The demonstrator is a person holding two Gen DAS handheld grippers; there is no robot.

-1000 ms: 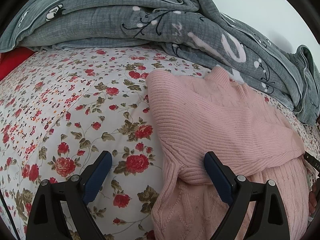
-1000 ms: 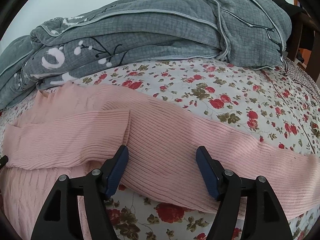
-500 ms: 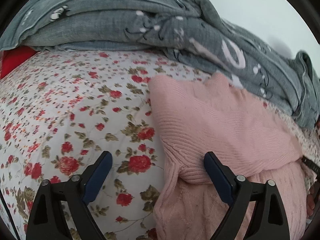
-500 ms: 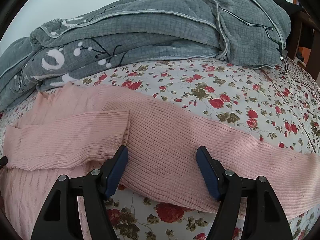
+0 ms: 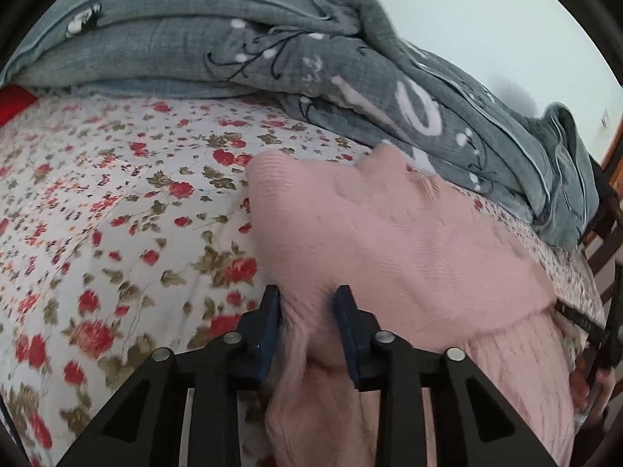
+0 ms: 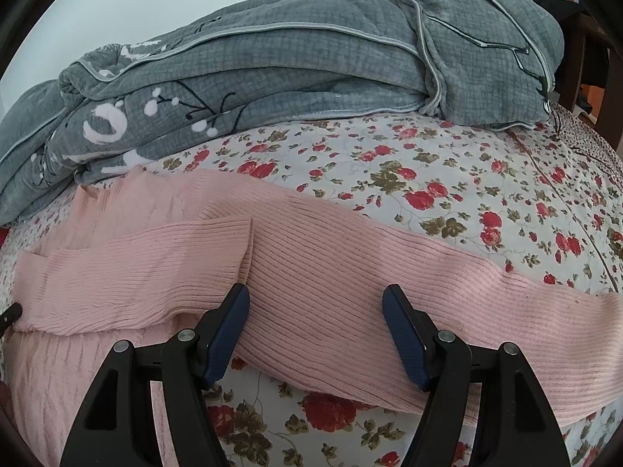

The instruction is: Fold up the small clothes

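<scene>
A pink ribbed knit sweater [image 5: 389,241] lies on a floral bedsheet [image 5: 117,202]. My left gripper [image 5: 307,311] is shut on the sweater's left edge, with a bunch of pink fabric pinched between its blue pads. In the right wrist view the sweater [image 6: 331,272] has one sleeve folded across the body and the other sleeve stretched out to the right. My right gripper [image 6: 315,311] is open, its fingers resting over the stretched sleeve with nothing pinched.
A rumpled grey quilt [image 5: 272,62] is heaped along the back of the bed, also in the right wrist view [image 6: 292,70]. A red object [image 5: 13,103] shows at the far left. A wooden frame [image 5: 611,210] stands at the right.
My left gripper has closed from wide open onto the sweater's left edge and bunched the fabric. The left view is blurred from motion. My right gripper has stayed open in place.
</scene>
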